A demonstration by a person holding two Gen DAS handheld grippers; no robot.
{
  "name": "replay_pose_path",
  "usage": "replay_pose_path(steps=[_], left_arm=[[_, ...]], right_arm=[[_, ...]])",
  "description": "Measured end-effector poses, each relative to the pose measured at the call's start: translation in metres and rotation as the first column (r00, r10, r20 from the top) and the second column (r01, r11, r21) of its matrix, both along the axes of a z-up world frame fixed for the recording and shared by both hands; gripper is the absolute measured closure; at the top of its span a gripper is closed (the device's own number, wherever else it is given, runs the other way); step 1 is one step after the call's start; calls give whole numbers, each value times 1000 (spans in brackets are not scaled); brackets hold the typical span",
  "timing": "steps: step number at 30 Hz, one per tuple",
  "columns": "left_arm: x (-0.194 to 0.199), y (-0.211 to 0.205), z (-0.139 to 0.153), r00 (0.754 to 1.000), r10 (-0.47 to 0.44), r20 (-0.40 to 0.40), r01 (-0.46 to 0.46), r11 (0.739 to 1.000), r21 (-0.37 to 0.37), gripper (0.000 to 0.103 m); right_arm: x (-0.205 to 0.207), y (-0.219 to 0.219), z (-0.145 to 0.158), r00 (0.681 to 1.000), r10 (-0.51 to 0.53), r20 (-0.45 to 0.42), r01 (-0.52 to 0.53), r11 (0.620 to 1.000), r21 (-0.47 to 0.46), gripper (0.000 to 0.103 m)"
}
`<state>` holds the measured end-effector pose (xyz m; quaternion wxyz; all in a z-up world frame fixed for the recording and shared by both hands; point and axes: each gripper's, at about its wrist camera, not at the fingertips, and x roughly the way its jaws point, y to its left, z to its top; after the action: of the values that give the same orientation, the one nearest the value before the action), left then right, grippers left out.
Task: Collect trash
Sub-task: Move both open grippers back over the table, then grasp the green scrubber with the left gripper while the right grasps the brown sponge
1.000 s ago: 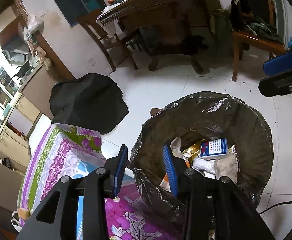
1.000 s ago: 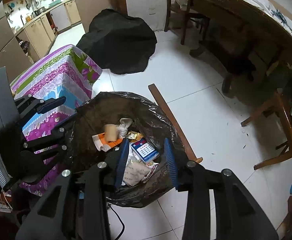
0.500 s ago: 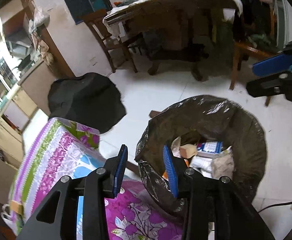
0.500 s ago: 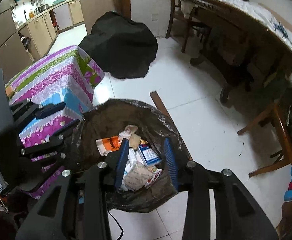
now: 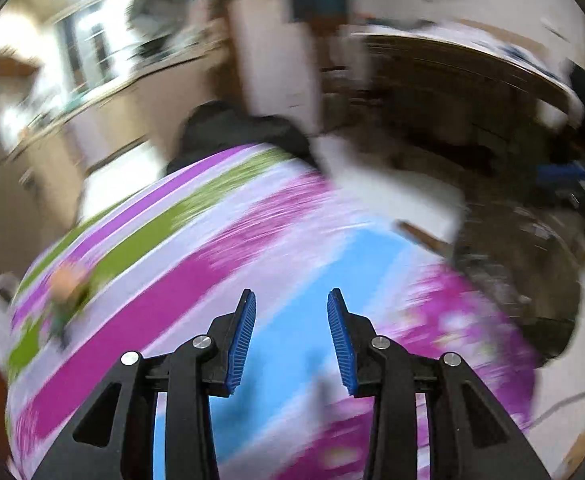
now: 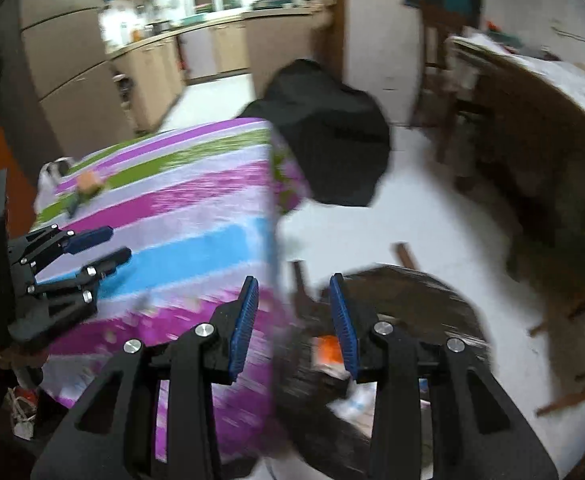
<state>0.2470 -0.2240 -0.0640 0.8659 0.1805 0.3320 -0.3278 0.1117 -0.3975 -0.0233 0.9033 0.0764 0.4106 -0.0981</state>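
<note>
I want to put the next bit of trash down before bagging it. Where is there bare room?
The striped tablecloth is mostly bare, apart from a small orange item near its far left corner. White floor between the black heap and trash bag is free. The bag is crowded.

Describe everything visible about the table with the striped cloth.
The table is wholly draped in a cloth of purple, green, white, magenta and sky-blue bands, with a floral print showing on the overhang at its far corner. The cloth hangs down the sides, hiding any legs. A small orange-and-green item, too blurred to identify, lies near its far left end. The left gripper hovers over its left part. A dark covered object stands behind it, the trash bag to its right.
</note>
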Motion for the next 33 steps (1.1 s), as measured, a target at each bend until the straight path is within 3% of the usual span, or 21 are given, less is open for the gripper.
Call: replay_pose_path(steps=[4, 8, 10, 14, 18, 19, 21, 24, 27, 30, 33], left_arm=[[52, 82, -4, 970, 239, -38, -240, 971, -16, 56], [93, 142, -2, 921, 386, -42, -388, 919, -65, 42], [111, 157, -2, 914, 405, -36, -407, 910, -77, 38], [149, 164, -13, 911, 407, -73, -412, 908, -76, 36], [181, 160, -33, 913, 397, -98, -402, 915, -41, 36], [186, 159, -38, 914, 393, -103, -398, 917, -33, 39], [200, 158, -48, 908, 393, -143, -399, 917, -18, 54], [211, 166, -54, 903, 389, -184, -404, 913, -55, 79], [208, 177, -55, 902, 391, -185, -409, 910, -72, 83], [192, 196, -50, 888, 424, -177, -443, 892, -90, 84], [176, 218, -46, 870, 463, -171, -483, 869, -104, 84]], right_arm=[[52, 44, -16, 995, 104, 1, -103, 993, 64, 67], [106, 96, -26, 979, 204, 5, -203, 976, 76, 67], [135, 115, -27, 972, 235, 6, -234, 969, 76, 67], [180, 135, -27, 962, 273, 10, -273, 958, 89, 53], [215, 151, -30, 944, 329, 10, -329, 943, 54, 49], [223, 155, -32, 938, 347, 10, -347, 937, 48, 49], [236, 164, -34, 925, 380, 10, -380, 924, 43, 49], [256, 174, -39, 907, 421, 20, -421, 906, 47, 48], [271, 185, -42, 884, 467, 39, -468, 881, 64, 45], [284, 200, -45, 852, 521, 59, -524, 846, 93, 33], [297, 218, -53, 830, 555, 51, -557, 824, 104, 32]])
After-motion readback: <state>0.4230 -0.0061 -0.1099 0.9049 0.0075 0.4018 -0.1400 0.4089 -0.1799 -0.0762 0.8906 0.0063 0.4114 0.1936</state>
